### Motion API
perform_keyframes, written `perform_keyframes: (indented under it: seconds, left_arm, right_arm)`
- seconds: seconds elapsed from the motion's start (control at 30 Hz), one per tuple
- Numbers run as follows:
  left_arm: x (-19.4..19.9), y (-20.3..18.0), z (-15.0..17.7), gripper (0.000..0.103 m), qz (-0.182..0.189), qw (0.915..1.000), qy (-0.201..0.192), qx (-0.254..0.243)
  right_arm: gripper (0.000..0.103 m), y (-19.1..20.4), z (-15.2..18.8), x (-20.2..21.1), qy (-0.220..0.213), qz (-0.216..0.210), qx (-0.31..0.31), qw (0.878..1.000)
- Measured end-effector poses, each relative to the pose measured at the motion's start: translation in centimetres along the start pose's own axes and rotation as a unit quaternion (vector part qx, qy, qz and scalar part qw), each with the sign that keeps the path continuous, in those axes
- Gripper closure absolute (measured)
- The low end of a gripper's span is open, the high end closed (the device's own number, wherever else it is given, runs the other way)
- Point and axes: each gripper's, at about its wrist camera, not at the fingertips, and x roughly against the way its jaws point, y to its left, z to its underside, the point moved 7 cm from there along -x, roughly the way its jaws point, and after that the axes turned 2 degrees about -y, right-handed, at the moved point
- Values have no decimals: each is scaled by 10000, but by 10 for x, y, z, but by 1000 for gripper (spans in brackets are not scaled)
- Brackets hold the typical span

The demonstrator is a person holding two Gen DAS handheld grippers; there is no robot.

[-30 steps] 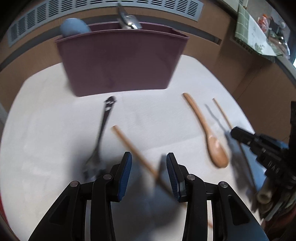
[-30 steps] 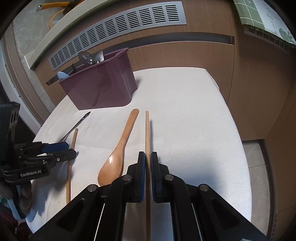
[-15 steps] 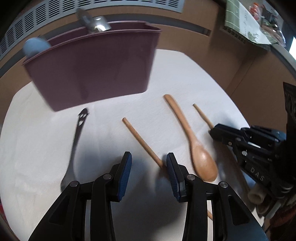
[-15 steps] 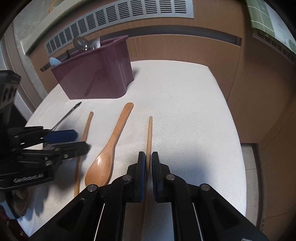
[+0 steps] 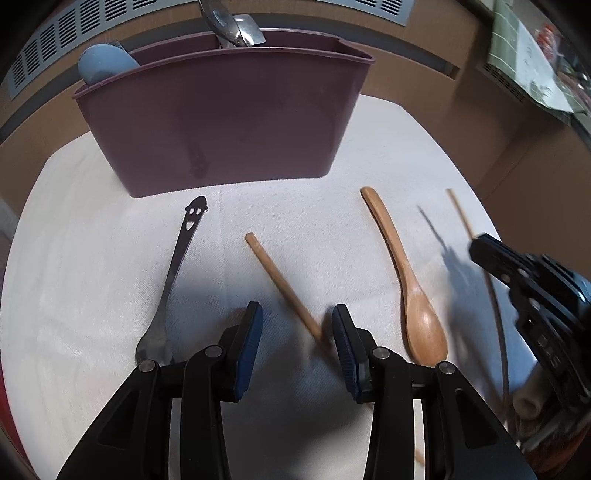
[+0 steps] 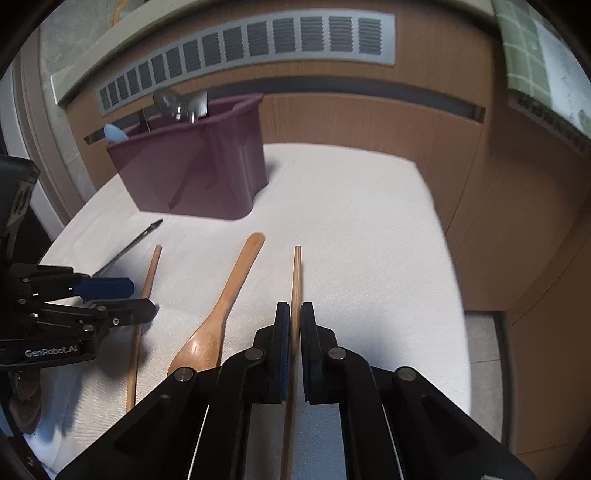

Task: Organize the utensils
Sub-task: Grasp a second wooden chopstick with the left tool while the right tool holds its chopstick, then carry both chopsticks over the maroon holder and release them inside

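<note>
Left wrist view: the left tongs (image 5: 297, 325) hang released over the white-covered bench (image 5: 74, 295), their blue pads wide apart, with one wooden chopstick (image 5: 284, 288) lying slantwise on the cloth below the gap and untouched. To the left of it lies a black fork (image 5: 173, 269) with a cut-out face in its handle end, pointing at the maroon utensil caddy (image 5: 221, 122), which stands near the far edge of the bench and holds a metal spoon (image 5: 231, 24) and a blue-handled piece (image 5: 105, 66). To the right of the chopstick lies a wooden spoon (image 5: 410, 284), bowl toward the camera.

In the right wrist view the right tongs (image 6: 291, 314) are clenched on a second chopstick (image 6: 296, 273), which runs forward between the pads toward the caddy (image 6: 192, 173); whether its tip is off the cloth I cannot tell. The cloth to the right of this chopstick is bare up to the right-hand edge of the bench (image 6: 424, 258), where wooden panelling (image 6: 498, 206) stands close. Between the caddy and the utensil tips there is a narrow open strip of cloth.
</note>
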Motion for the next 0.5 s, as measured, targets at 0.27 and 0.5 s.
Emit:
perform_keyframes:
  seconds: [0.27,0.5]
  left_arm:
    - [-15,-15,-22,89,-170,9985,-432,-297]
    - [27,-10,-21,97,416,9950,-852,-303]
  right_arm:
    - [98,-6,-6,20,-417,35,-220,9989]
    - [98,-10,-7,24,-387,-302,-593,9970]
